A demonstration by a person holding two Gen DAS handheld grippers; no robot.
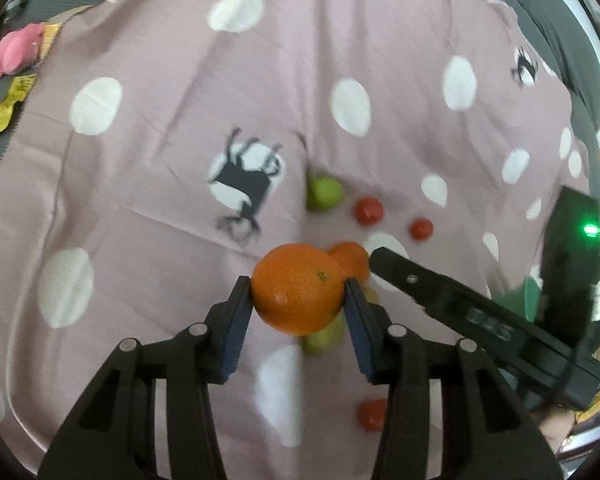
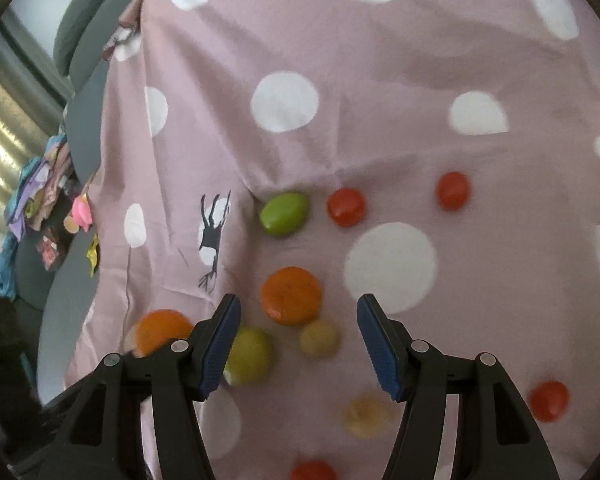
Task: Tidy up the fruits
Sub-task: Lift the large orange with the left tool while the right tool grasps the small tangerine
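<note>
Fruits are being sorted on a pink dotted cloth (image 2: 380, 60). An orange (image 1: 298, 288) is being pinched between the pads of the left gripper (image 1: 299, 294), which is tilted steeply down and lifted above the cloth. The right gripper (image 2: 299, 312) is being held angled downward too, its fingers (image 2: 374, 336) spread with nothing between them, above a second orange (image 2: 291, 296). Only in the right wrist view are two pale brown fruits (image 2: 318, 337) being shown clearly; in the left wrist view, the right gripper's black body is being seen from the side.
</note>
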